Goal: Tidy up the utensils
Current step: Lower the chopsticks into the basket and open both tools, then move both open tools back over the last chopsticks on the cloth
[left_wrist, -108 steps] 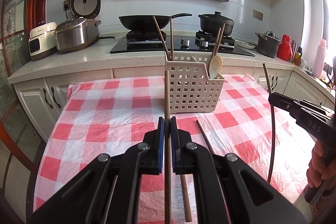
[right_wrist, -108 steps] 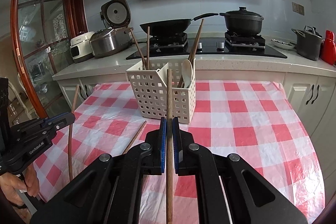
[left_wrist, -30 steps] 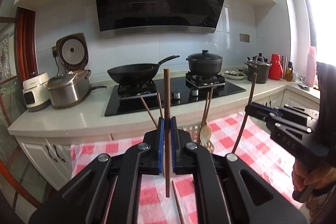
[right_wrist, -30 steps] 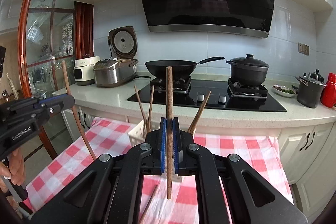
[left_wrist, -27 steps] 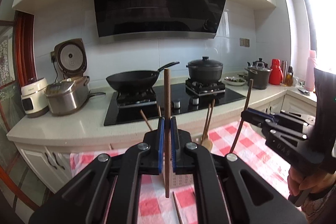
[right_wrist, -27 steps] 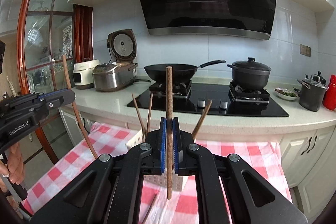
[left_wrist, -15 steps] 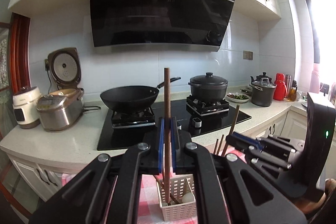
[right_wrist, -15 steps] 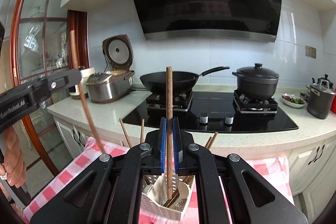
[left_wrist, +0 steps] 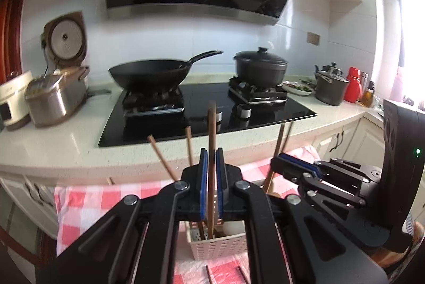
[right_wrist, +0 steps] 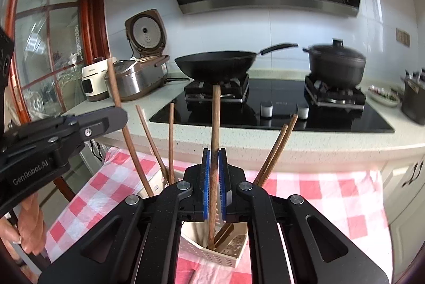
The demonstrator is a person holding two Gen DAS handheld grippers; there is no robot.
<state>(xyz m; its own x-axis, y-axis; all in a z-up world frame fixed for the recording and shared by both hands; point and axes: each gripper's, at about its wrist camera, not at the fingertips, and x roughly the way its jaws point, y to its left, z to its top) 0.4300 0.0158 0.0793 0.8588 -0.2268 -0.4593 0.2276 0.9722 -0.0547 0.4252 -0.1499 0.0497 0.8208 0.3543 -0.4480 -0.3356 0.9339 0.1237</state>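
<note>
Your left tongs (left_wrist: 211,187) have a chopstick (left_wrist: 211,151) upright between them, its lower end inside the basket (left_wrist: 217,248) at 6 o'clock. Your right tongs (left_wrist: 285,164) sit at 3 o'clock, beside the basket. The basket stands on the tablecloth (left_wrist: 87,204); two loose sticks (left_wrist: 208,274) lie before it. Behind, at 12 o'clock, the counter (left_wrist: 53,151) carries the hob (left_wrist: 202,121): wok (left_wrist: 148,74) left, pot (left_wrist: 261,67) right. Rice cooker (left_wrist: 57,95) at 10 o'clock.

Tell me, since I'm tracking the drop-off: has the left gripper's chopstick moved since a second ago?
Yes. The chopstick has come down: its top sits below the wok now, its lower end inside the white basket.
</note>
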